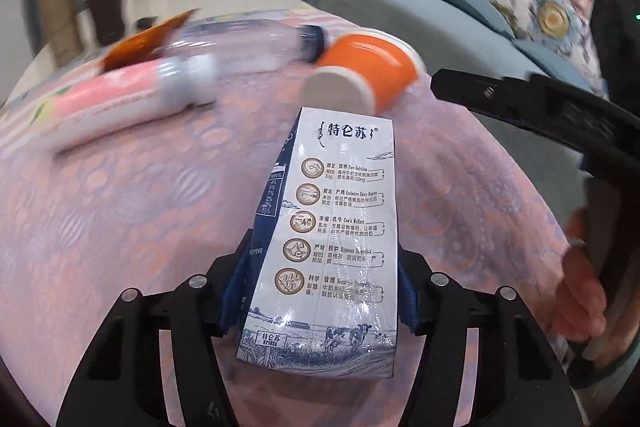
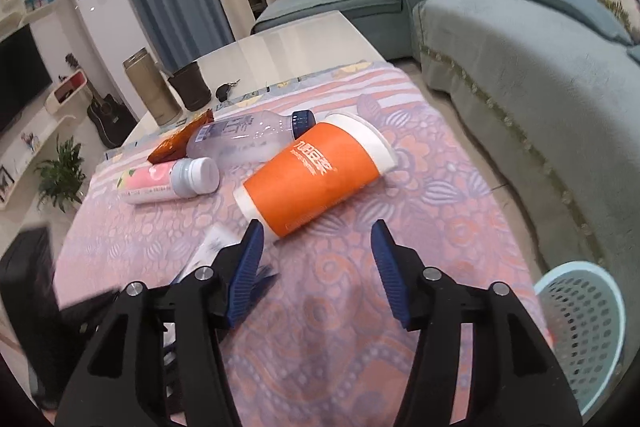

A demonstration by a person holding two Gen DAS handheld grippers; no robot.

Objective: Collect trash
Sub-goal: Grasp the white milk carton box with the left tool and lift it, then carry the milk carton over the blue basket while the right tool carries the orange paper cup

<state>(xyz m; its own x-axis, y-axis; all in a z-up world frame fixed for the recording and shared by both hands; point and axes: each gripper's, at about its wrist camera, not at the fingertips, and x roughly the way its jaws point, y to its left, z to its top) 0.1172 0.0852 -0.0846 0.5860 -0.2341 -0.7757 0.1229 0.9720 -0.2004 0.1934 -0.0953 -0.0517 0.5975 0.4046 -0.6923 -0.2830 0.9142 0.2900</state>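
**A:** Left wrist view first. What have you got?

**B:** My left gripper (image 1: 320,303) is clenched on the milk carton (image 1: 328,247), held lifted above the pink-clothed worktop (image 1: 120,227). Far of it lie the orange cup (image 1: 368,67), the clear bottle (image 1: 248,43) and the pink bottle (image 1: 120,99); the right gripper's arm shows at the right.

**A:** And the right wrist view?

**B:** My right gripper (image 2: 316,239) hangs released, holding nothing, with the cup just far of its fingertips. The blue basket (image 2: 580,327) stands on the floor at the near right.

**A:** So, the carry?

**B:** I judge I should keep the squeeze steady, swing the carton right, clear the worktop edge, and release only over the basket's mouth. 4 pieces remain, counting the brown wrapper (image 2: 180,143).
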